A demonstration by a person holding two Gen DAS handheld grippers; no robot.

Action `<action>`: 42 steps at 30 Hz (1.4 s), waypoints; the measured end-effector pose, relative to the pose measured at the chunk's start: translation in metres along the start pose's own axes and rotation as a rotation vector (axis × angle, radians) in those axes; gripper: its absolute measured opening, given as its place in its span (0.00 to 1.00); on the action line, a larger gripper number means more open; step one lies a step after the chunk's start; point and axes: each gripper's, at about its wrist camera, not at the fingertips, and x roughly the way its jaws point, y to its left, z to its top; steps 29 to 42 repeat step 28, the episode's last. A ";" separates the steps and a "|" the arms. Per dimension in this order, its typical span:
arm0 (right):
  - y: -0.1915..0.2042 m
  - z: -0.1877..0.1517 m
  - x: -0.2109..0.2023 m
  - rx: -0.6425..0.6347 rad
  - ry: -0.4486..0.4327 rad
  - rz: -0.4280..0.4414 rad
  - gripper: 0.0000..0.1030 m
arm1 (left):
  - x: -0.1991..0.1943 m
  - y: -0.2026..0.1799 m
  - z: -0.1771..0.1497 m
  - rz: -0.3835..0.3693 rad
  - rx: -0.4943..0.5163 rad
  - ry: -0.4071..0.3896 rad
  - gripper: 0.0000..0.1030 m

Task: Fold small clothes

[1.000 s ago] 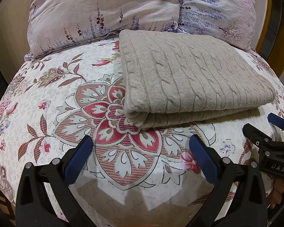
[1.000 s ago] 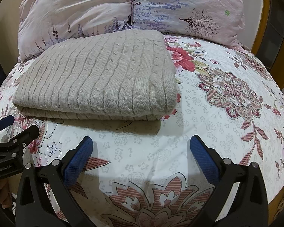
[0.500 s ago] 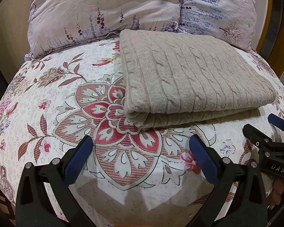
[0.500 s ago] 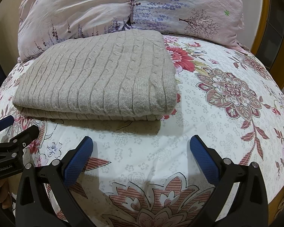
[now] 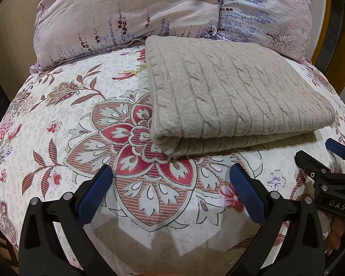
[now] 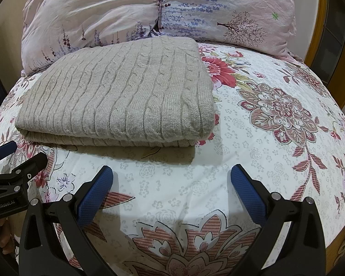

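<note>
A beige cable-knit sweater point(image 5: 237, 96) lies folded in a neat rectangle on the floral bedsheet point(image 5: 76, 124), its far edge against the pillows. It also shows in the right wrist view point(image 6: 124, 96). My left gripper point(image 5: 172, 179) is open and empty, a little short of the sweater's near left corner. My right gripper point(image 6: 172, 179) is open and empty, short of the sweater's near right corner. Each gripper shows at the edge of the other's view: the right one point(image 5: 319, 158), the left one point(image 6: 18, 158).
Two pale pink floral pillows point(image 5: 126, 11) point(image 6: 230, 7) stand behind the sweater at the head of the bed. A wooden bed frame point(image 6: 319, 23) rises at the right. The sheet point(image 6: 276, 115) stretches to the right of the sweater.
</note>
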 end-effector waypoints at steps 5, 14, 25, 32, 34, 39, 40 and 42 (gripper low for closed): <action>0.000 0.000 0.000 0.000 0.000 0.000 0.99 | 0.000 0.000 0.000 0.001 -0.001 0.001 0.98; 0.000 0.000 0.000 0.001 -0.001 -0.001 0.99 | 0.001 0.000 0.001 0.001 -0.003 0.008 0.98; 0.000 0.000 0.000 0.001 -0.001 -0.001 0.99 | 0.001 0.000 0.001 0.001 -0.002 0.008 0.98; 0.000 0.000 0.000 0.002 -0.001 -0.001 0.99 | 0.001 0.000 0.001 0.001 -0.002 0.008 0.98; 0.000 0.000 0.000 0.002 -0.001 -0.001 0.99 | 0.001 0.000 0.001 0.001 -0.002 0.008 0.98; 0.000 0.000 0.000 0.002 -0.001 -0.001 0.99 | 0.001 0.000 0.001 0.001 -0.002 0.008 0.98; 0.000 0.000 0.000 0.002 -0.001 -0.001 0.99 | 0.001 0.000 0.001 0.001 -0.002 0.008 0.98; 0.000 0.000 0.000 0.002 -0.001 -0.001 0.99 | 0.001 0.000 0.001 0.001 -0.002 0.008 0.98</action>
